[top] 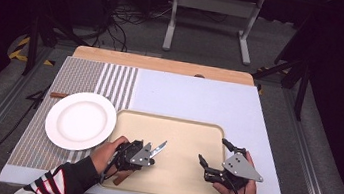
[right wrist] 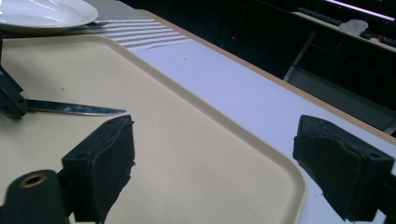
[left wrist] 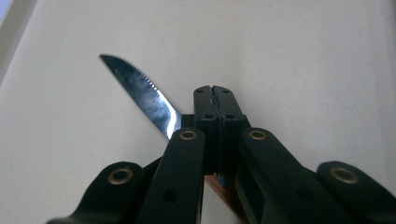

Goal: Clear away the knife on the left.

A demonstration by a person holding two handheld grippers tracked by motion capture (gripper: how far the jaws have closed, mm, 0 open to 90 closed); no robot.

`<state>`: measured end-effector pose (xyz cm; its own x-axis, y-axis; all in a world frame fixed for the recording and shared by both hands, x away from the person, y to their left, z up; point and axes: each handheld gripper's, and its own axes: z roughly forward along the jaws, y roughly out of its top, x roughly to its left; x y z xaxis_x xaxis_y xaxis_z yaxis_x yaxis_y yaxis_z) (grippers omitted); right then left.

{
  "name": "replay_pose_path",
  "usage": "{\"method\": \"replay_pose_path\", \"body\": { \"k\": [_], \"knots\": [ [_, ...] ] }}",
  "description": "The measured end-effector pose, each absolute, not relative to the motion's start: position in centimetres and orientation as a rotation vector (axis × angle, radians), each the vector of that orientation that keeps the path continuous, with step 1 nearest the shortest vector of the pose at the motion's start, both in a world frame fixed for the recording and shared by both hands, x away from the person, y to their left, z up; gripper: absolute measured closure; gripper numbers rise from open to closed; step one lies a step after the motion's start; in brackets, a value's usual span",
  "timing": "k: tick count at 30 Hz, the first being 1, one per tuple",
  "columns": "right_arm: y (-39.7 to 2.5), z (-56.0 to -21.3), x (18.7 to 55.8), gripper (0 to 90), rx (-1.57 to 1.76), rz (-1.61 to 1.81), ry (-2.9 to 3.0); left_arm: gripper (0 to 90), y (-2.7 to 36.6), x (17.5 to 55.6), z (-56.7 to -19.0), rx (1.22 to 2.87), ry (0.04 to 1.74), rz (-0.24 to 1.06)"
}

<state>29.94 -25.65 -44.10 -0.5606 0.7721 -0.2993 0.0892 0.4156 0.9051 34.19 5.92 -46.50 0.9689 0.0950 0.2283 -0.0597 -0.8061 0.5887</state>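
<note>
Room: dark lab, cables on the floor, a table frame behind my table [top: 195, 92].
Surface: striped mat [top: 86, 78] on the left, beige tray [top: 190, 134] in front of me, white plate [top: 81, 120] just left of the tray.
Left gripper [top: 144, 155]: mine, jaws closed on the knife [left wrist: 140, 91], clamped near where blade meets handle.
Knife position: low over the tray's near-left part, blade pointing forward and right; brown handle end sticks out behind my hand.
Right gripper [top: 212, 158]: jaws wide apart, nothing in them, over the tray's right side.
Fork: tines peeking out from behind the plate [right wrist: 98, 22].
Handling: I'd say light, stiff, smooth steel, likely slippery; serrated edge.
Grip advice: take the wooden handle, not the blade; the current hold looks close to the blade, so it may pivot.
</note>
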Motion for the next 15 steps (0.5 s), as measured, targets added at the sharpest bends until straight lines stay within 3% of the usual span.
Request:
{"method": "replay_pose_path", "body": {
  "k": [15],
  "knots": [
    [-25.4, -44.2, 29.9, 13.2, 0.723, 1.162, 1.948, 90.0, 7.6, 34.1, -46.4, 2.505, 0.074, 0.327]
  ]
}}
